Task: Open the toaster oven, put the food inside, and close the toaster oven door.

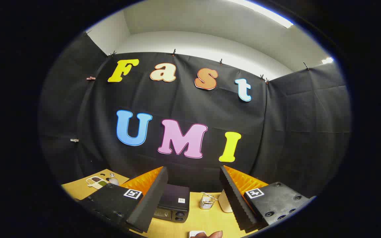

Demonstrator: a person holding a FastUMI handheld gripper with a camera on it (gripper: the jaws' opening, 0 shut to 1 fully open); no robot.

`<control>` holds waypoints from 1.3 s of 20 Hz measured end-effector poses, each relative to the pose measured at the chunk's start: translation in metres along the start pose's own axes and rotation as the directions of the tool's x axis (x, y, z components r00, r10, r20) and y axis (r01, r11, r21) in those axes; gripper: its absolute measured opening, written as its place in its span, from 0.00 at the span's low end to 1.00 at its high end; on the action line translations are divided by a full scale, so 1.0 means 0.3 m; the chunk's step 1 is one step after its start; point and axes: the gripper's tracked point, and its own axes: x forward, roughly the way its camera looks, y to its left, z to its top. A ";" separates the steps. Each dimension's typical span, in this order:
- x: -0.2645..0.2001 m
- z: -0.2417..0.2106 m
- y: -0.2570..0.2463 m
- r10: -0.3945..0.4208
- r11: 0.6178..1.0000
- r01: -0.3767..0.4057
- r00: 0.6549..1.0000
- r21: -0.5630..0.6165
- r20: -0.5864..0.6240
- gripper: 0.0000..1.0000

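Your gripper point(193, 195) is held high above the table, tilted up toward the booth's black cloth wall point(296, 132). Its two fingers point(150, 198) stand wide apart with nothing between them; the jaws are open and empty.

Toaster oven point(174, 206): a dark box on the yellow table point(207, 221), below and ahead of the fingers, partly hidden behind your left finger. Its top face carries a small white sticker. The front edge shows what look like round knobs at the right corner. Door state: cannot tell from this angle.

Just right of the oven, between the fingers, a small wire basket point(207, 201) stands upright on the table, a thin white cord trailing near it. Beside the basket, close against your right finger, sits a pale rounded object point(225, 203), mostly hidden; its kind is unclear.

Far left on the table, beyond the left finger: a white divided tray point(96, 181) with dark and green fillings in its compartments, and a small grey rounded item point(113, 180) just beside it.

Nearest you, at the table's near edge, a fingertip of a person's hand point(212, 234) touches a small white object point(195, 233). Whether that is the food, unclear.

A lit ceiling strip point(263, 13) runs above the wall.
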 end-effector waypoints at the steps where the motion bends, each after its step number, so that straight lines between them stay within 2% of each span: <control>1: -0.006 -0.007 0.004 0.004 1.000 -0.004 1.000 0.003 -0.004 0.97; 17: -0.043 -0.012 0.037 0.026 1.000 -0.026 1.000 0.007 -0.010 0.97; 26: -0.030 -0.012 0.069 0.109 0.994 -0.108 0.994 0.033 -0.026 0.97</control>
